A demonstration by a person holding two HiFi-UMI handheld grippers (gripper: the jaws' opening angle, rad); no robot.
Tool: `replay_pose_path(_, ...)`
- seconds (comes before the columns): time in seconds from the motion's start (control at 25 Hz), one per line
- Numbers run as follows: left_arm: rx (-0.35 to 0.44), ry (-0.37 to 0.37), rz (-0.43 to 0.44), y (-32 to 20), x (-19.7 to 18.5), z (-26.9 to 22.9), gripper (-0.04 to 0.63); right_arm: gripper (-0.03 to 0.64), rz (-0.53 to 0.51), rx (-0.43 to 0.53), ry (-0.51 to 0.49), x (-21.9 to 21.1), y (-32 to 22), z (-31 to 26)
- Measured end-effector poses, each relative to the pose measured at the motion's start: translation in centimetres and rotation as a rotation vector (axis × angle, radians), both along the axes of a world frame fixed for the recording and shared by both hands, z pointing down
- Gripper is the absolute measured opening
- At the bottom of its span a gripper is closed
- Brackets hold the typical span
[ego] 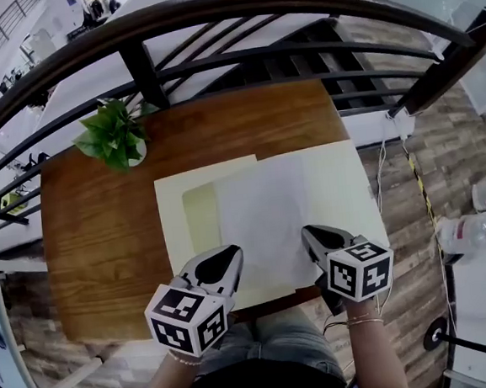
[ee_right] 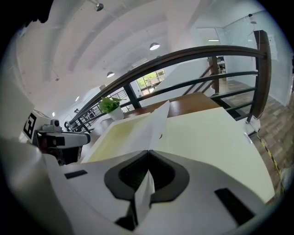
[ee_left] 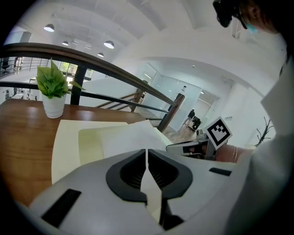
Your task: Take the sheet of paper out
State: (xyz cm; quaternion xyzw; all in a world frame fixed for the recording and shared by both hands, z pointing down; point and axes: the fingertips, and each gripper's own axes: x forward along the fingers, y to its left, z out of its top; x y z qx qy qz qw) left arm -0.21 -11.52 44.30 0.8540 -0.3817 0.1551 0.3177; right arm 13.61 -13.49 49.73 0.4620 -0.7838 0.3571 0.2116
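Atop folder (ego: pixel 173 225), left gripper (ego: pixel 225 254), right gripper (ego: pixel 312 234) pinch paper (ego: pixel 265 202).

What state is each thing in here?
sheet of paper: near edge pinched and lifted.
left hand-held gripper: shut on the sheet of paper.
right hand-held gripper: shut on the sheet of paper.
cream folder: flat on the table.
potted plant: upright.

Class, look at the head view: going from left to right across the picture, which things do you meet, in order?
potted plant → left gripper → right gripper → plastic bottle
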Motion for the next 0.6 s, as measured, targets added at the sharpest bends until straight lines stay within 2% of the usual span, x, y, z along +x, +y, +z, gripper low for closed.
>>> replay_pose_path(0.24,0.029,0.004,0.066,-0.2,1.4,-0.6,0.026,0.029,0.083,0.029,-0.008,2.1,1.2,-1.0)
replay_pose_path(0.6,0.059,0.012,0.115,-0.3,2.9,-1.4,0.026,0.029,0.214,0.071,-0.015,5.9,3.2,-2.7)
